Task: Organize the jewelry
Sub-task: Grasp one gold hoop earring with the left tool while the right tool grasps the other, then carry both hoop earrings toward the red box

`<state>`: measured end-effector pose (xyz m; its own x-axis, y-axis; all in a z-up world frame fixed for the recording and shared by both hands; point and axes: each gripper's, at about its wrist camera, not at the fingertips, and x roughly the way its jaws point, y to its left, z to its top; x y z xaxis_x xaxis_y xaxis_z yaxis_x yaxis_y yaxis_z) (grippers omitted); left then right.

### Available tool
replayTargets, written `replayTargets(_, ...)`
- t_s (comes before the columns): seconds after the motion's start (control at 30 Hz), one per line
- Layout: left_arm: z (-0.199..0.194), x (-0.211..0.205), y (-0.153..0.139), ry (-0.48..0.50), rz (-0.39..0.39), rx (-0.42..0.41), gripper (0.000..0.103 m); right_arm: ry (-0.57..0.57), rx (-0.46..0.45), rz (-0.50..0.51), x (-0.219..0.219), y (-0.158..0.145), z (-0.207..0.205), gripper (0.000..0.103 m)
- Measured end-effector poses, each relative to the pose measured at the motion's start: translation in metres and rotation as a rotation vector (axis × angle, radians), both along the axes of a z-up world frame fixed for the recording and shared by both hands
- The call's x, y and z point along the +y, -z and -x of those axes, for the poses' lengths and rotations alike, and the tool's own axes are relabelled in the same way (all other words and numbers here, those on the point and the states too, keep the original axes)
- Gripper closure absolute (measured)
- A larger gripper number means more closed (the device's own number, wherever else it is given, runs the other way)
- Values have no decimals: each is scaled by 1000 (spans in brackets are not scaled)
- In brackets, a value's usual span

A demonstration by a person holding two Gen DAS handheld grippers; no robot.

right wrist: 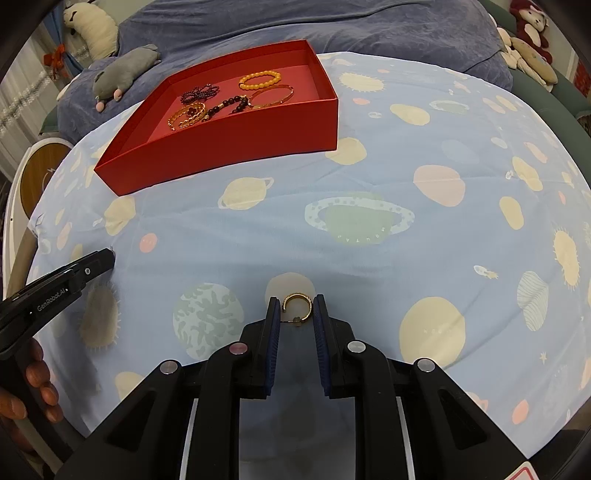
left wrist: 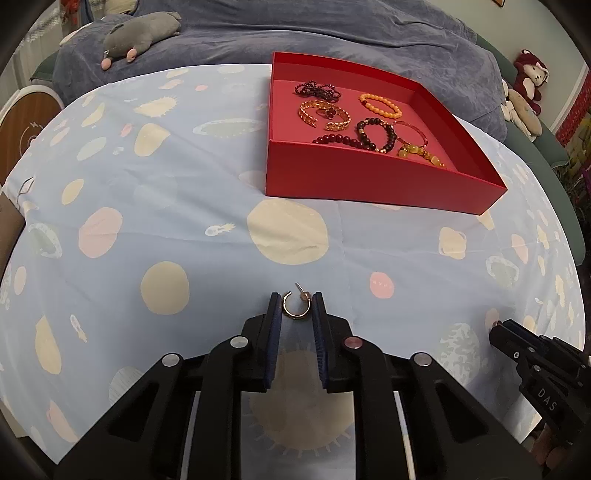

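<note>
Both grippers, left and right, nearly closed, each pinching a gold hoop earring low centre; next: carry to red box, upper frame.

box: red
cloth: pale blue, cream, pink and green planets
earrings: gold
round bracelet: orange beads
blanket: dusty blue
plush toy: grey, pink paws

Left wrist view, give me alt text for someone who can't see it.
The left gripper pinches a gold hoop earring on a planet-print cloth. Beyond sits a red tray of bracelets.
</note>
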<state>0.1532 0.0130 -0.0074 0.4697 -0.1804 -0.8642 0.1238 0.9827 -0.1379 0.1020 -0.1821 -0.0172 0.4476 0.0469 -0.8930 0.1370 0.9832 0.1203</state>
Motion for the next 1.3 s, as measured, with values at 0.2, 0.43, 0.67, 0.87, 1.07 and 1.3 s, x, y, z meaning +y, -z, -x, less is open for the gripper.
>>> replayTargets(0.2, 1, 1, -2, -3, 4, 10, 87, 1, -1, -7, -2, -2, 1, 86)
replayTargets(0.43, 10, 1, -13, -4, 2, -1, 86, -6, -26, -16, 0, -15, 7, 86)
replayTargets(0.67, 23, -1, -30, 4, 2, -22, 86, -26, -70, -23, 9, -35, 17, 86)
replayTargets(0.87, 37, -3, -45, 14, 9, -42, 86, -50, -107, -24, 18, -55, 26, 86)
replayTargets(1.07, 53, -5, -61, 31, 9, -54, 86, -75, -132, -21, 27, -68, 40, 86)
replayTargets(1.3, 71, -13, -77, 66, 11, -74, 86, -98, -156, -17, 35, -81, 54, 86)
